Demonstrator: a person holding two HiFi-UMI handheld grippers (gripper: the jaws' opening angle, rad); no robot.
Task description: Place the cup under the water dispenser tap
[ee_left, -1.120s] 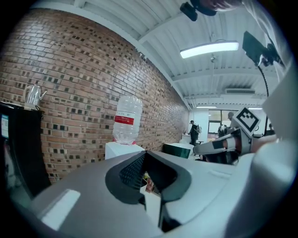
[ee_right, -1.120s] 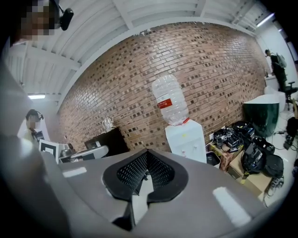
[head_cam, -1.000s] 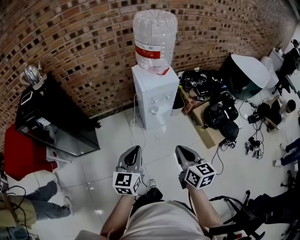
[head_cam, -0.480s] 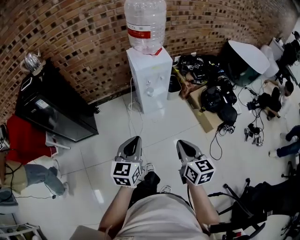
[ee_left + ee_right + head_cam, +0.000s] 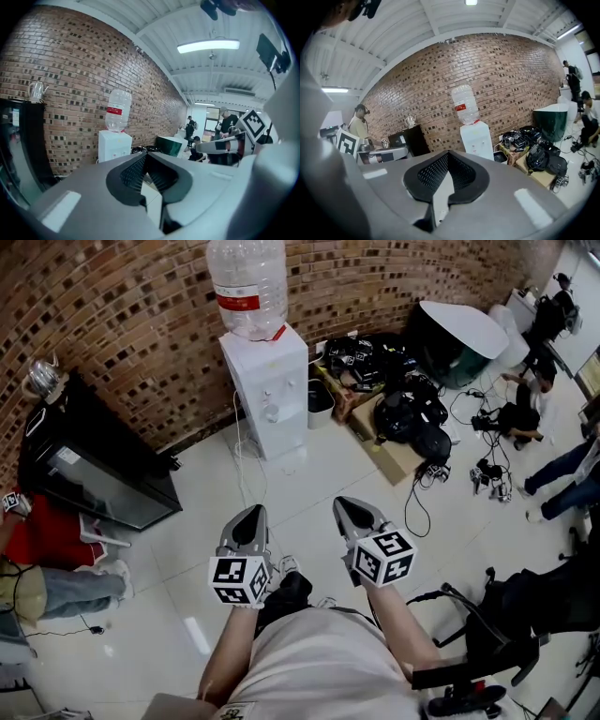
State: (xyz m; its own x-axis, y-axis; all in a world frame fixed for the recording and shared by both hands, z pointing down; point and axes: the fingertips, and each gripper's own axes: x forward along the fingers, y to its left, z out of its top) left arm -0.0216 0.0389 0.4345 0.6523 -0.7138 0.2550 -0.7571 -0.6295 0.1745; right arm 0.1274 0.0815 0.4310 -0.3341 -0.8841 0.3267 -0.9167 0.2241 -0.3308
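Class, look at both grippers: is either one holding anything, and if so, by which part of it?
Nothing is held. The left gripper and the right gripper are both shut with nothing between them.

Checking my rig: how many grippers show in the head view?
2. The left gripper left of centre, the right gripper beside it, both shut and empty. None seems hidden.

— What is the person wearing?
— A pale short-sleeved T-shirt (image 5: 323, 671) and dark trousers (image 5: 292, 594).
— And the tools?
— The left tool (image 5: 251, 514) and the right tool (image 5: 345, 505) look alike: smooth grey shells tapering to a point, with black ribbed pads (image 5: 432, 174) inside. Each carries a white cube (image 5: 239, 579) printed with black square markers.
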